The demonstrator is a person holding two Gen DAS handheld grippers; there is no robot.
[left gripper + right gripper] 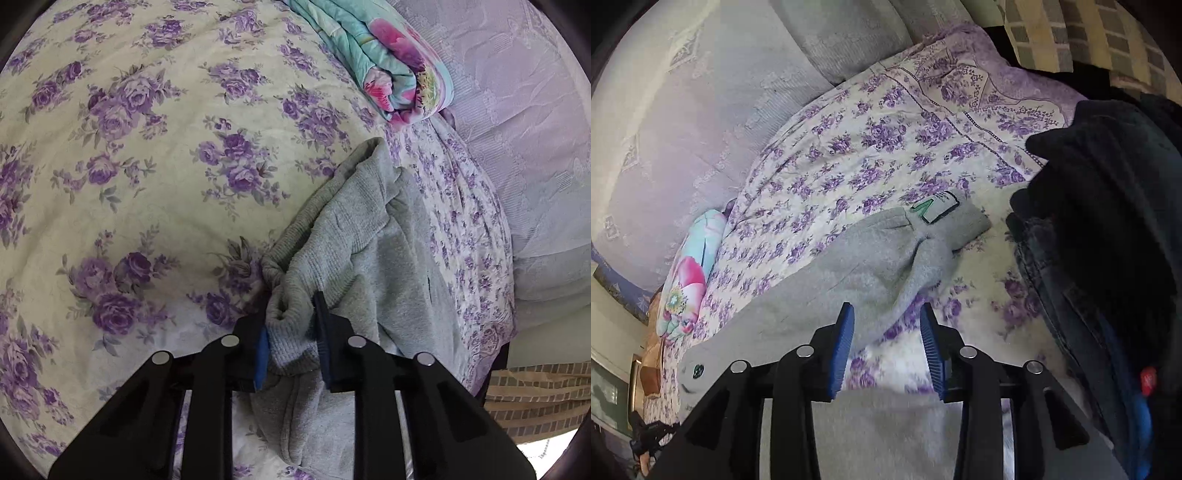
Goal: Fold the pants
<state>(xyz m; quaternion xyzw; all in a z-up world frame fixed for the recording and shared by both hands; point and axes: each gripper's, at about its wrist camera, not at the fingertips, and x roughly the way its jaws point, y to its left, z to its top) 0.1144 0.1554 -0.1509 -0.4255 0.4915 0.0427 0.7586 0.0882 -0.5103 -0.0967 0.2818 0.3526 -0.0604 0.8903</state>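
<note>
Floral bedspread (pixel 147 155), left tool (pixel 291 314) pinching grey pants (pixel 369 258) (label (pixel 936 206) unreadable), right tool (pixel 886 321) open.

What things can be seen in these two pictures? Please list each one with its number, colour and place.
pants: one, grey, on the bed, bunched
bedsheet: one, cream with purple flowers, covers the bed
blanket: one, teal and pink, folded, far edge of the bed
dark clothes: a pile, black and blue, right side in right wrist view
left gripper: one, black with blue pads, shut on the pants
right gripper: one, black with blue pads, open above the pants
</note>
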